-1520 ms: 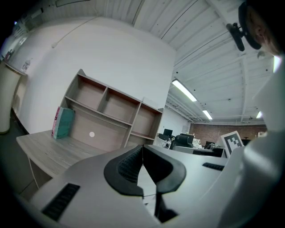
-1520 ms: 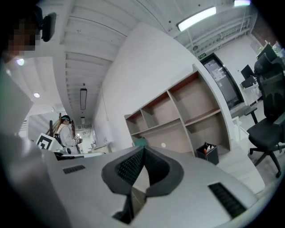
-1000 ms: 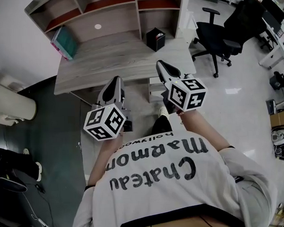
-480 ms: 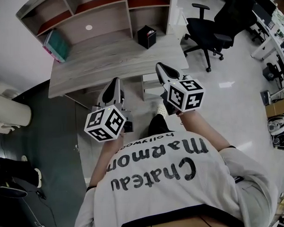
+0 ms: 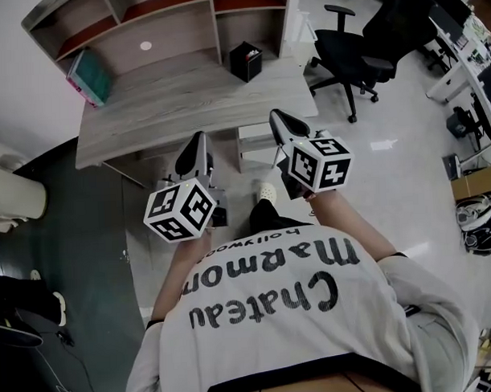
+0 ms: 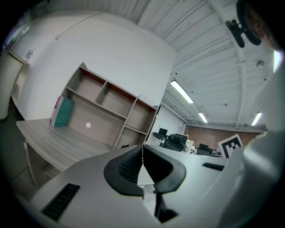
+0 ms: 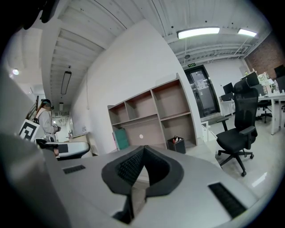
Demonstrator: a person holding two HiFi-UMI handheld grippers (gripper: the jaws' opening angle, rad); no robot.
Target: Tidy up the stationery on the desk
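Note:
A grey wooden desk (image 5: 178, 101) with a shelf unit (image 5: 143, 26) stands ahead of me. A black pen holder (image 5: 246, 61) with a few items in it sits on the desk's right end, also seen in the right gripper view (image 7: 177, 144). A teal book (image 5: 91, 76) leans at the desk's left end and shows in the left gripper view (image 6: 60, 111). My left gripper (image 5: 200, 140) and right gripper (image 5: 276, 116) hang short of the desk's front edge, over the floor. Both are shut, jaws touching, with nothing between them (image 6: 142, 148) (image 7: 143, 148).
A black office chair (image 5: 361, 54) stands right of the desk, on the pale floor. A white bin (image 5: 12, 195) sits at the far left on dark flooring. A white drawer unit (image 5: 256, 142) stands under the desk. More desks and chairs (image 5: 466, 55) fill the far right.
The desk and chair have slid up and to the left in the head view. Both grippers stay shut, in nearly the same place.

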